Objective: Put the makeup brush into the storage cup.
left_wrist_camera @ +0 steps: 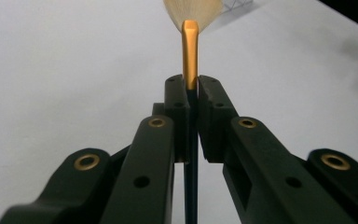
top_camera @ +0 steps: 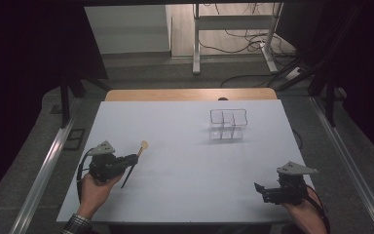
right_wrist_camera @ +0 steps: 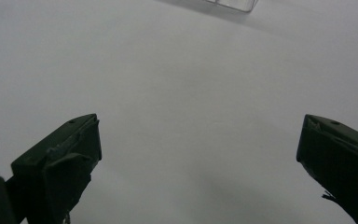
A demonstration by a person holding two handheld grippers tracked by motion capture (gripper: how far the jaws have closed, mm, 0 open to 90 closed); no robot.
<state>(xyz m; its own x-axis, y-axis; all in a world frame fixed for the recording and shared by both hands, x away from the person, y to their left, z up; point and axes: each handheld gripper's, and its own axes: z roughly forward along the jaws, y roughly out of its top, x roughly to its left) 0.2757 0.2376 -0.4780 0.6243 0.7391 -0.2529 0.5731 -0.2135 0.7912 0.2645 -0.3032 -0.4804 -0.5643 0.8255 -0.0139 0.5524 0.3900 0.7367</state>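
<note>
Tabletop [top_camera: 185,195], matte white and rectangular, spans the high view, with a band of pale wood along its far edge and grey floor, dark drapes and a metal frame trailing cables beyond. That view alone takes in both hands at once: the left hand [top_camera: 93,191] at the near left, a striped cuff at the wrist, and the right hand at the near right corner. It also gives the full outline of the clear organiser [top_camera: 229,125], a small box of transparent plastic split into compartments, standing right of centre toward the far side, well apart from both hands.

The left gripper [top_camera: 135,157] is clamped on a makeup brush [top_camera: 135,163], its black jaws pressed against the stem from both sides. From above, the brush runs slantwise, the pale head pointing toward the far side and the dark handle tail reaching back toward the person; it sits over the left part of the table.

The left gripper view supplies the detail: a glossy gold ferrule rising just past the jaw tips, a soft cream fan of bristles, a slim dark handle running down between the matte black jaws with their brass-coloured rivets.

The right gripper [right_wrist_camera: 200,149] stands wide open with nothing between its jaws, bare white surface beneath. A clear corner of the organiser edges the top of the right gripper view.
</note>
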